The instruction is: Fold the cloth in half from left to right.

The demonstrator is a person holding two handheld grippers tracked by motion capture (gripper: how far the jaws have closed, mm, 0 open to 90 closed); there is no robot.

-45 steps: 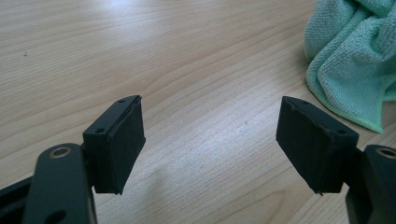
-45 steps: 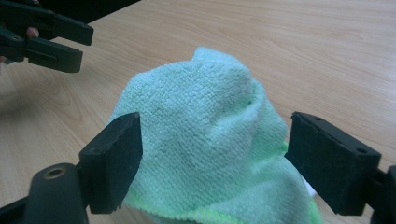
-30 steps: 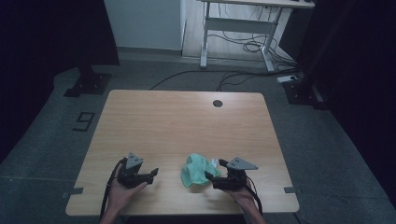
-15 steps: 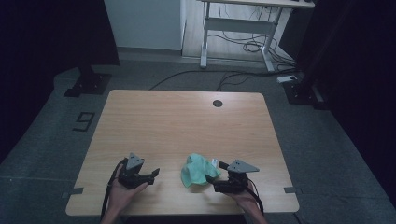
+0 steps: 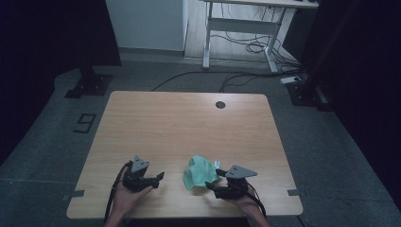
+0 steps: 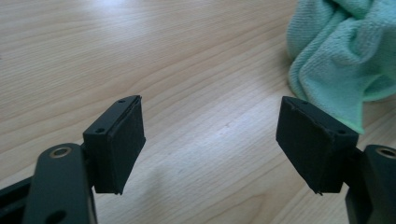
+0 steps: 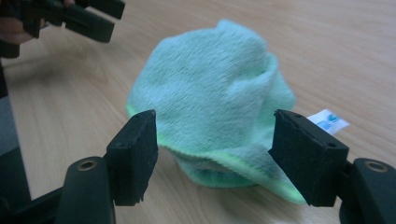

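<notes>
Right gripper point(image 7: 212, 156): jaws have just been closing, apart on either side of the crumpled green cloth's point(image 7: 215, 102) near edge, pads not pressing it. Cloth lies on the wooden table point(image 5: 189, 123) near the front edge, white tag point(image 7: 328, 120) showing. Left gripper point(image 6: 210, 140): jaws wide, nothing between, cloth just beside.

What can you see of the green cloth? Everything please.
The green cloth is a mint microfibre towel with a fuzzy pile, crumpled into a loose mound, with a white tag at one edge. It lies on the wooden table near the front edge. The right tongs, which have just been closing, straddle its near edge without pressing on it. The left tongs stand open beside it, apart.
</notes>
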